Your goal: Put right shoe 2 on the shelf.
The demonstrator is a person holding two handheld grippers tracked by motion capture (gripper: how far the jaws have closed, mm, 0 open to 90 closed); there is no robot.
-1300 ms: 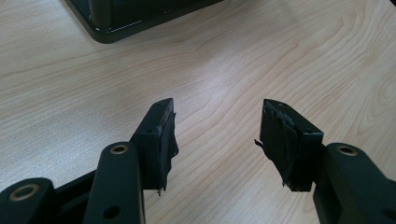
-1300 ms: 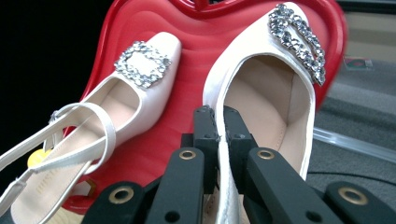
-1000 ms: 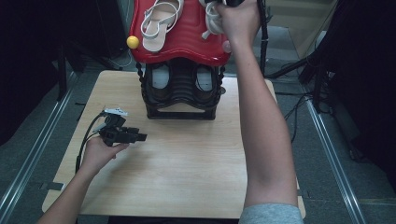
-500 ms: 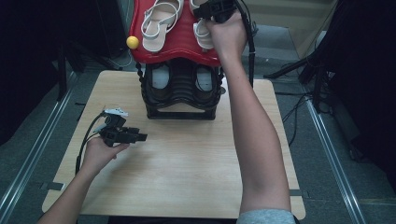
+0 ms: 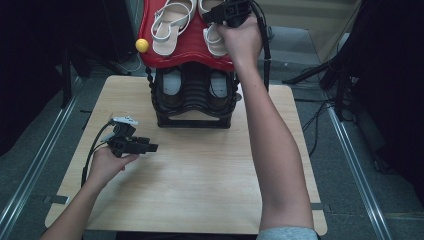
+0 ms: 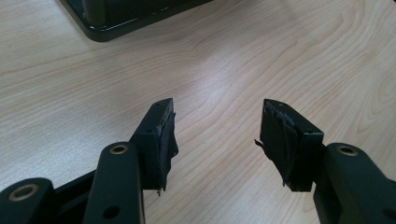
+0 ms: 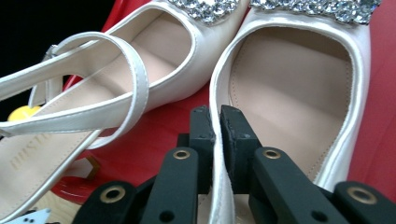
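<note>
— Two grippers, one working: what sits closest to the camera?

— At the near side of the wooden table (image 5: 210, 190), the left gripper (image 6: 217, 135) rests low over bare wood, its jaws spread apart and holding nothing.

— And beyond it?

— A black shoe rack (image 5: 195, 107) stands at the table's far edge. Its lower tier holds a dark pair (image 5: 172, 85), toes pointing away. Its red top shelf (image 5: 150, 57) carries a pair of white shoes with jewelled toes: the left shoe (image 7: 154, 60) lies free, and the right shoe (image 7: 299, 84) lies just beside it.

— Where is the right gripper?

— Up at the shelf, the right gripper (image 7: 218, 116) pinches the side rim of the right shoe. Its jaws have just been opening, with the rim between them and the pads close against it.

— How should the release go?

— Likely best to let the sole settle flat on the red surface, level with its partner, before the jaws part fully. Then draw the gripper straight back off the rim, so the thin edge does not catch and drag the shoe crooked.

— Anything farther out?

— A yellow ball (image 5: 142, 45) shows at the shelf's left edge.
</note>
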